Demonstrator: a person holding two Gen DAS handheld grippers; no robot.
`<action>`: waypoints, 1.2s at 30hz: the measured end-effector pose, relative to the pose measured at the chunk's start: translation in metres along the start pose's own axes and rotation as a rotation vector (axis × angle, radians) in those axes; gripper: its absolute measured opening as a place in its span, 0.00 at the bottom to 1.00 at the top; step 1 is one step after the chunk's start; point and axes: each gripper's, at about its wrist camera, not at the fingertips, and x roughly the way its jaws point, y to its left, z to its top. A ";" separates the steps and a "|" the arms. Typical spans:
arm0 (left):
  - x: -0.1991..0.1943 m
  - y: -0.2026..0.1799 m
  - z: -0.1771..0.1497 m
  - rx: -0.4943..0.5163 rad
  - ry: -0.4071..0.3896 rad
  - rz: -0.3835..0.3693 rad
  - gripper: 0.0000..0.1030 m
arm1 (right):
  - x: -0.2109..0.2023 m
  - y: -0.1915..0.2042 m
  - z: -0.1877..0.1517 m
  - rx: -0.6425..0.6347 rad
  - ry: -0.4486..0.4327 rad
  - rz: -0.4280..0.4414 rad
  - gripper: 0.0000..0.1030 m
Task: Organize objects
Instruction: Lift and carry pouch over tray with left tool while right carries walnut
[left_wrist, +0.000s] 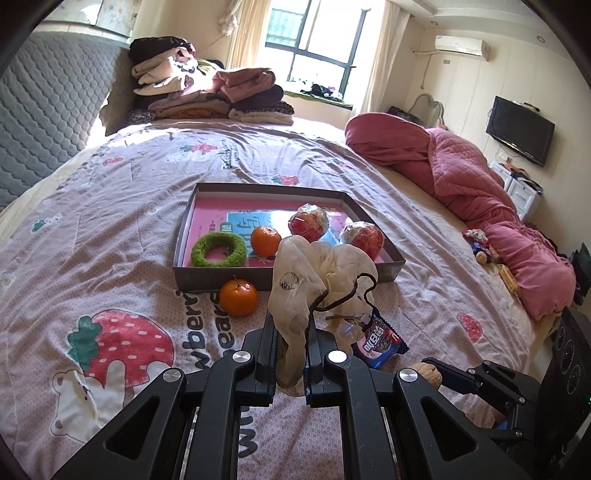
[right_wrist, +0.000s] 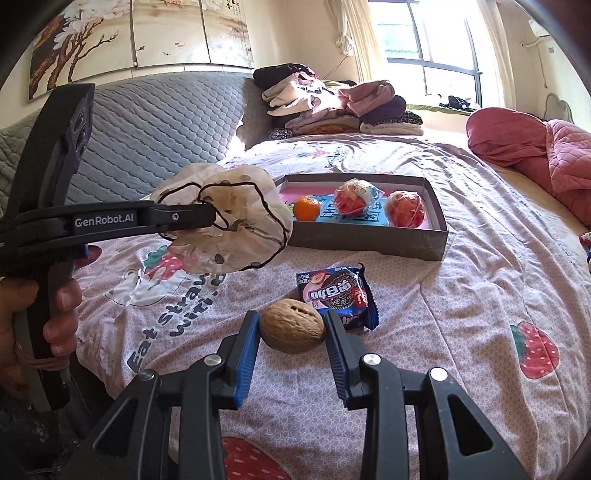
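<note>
My left gripper (left_wrist: 291, 325) is shut on a cream, dark-spotted cloth pouch with a dark cord (left_wrist: 314, 273), which hangs above the bedspread. In the right wrist view the pouch (right_wrist: 236, 225) bulges out past that gripper's tips. My right gripper (right_wrist: 291, 319) is shut on a brown walnut (right_wrist: 291, 330) just over the bed. A blue cookie packet (right_wrist: 336, 291) lies right behind the walnut. The shallow grey box (left_wrist: 207, 282) holds a green ring (left_wrist: 218, 250), an orange (left_wrist: 265, 240) and two wrapped red apples (left_wrist: 308, 221) (left_wrist: 362, 238). A second orange (left_wrist: 238, 297) sits on the bed against the box front.
Folded clothes (left_wrist: 207, 92) are piled at the head of the bed beside a grey quilted headboard (left_wrist: 48, 110). A rolled pink quilt (left_wrist: 461, 166) runs along the right side, with small items (left_wrist: 480, 247) next to it. A hand (right_wrist: 33, 317) grips the left tool's handle.
</note>
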 end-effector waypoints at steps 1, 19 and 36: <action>-0.001 0.000 -0.001 -0.002 -0.002 0.000 0.10 | -0.001 0.000 0.001 0.001 -0.003 -0.001 0.35; -0.031 0.001 0.000 0.006 -0.092 0.022 0.10 | -0.011 -0.010 0.024 0.004 -0.061 -0.052 0.35; -0.053 -0.007 0.032 0.048 -0.185 0.035 0.10 | -0.021 -0.012 0.073 -0.049 -0.145 -0.093 0.35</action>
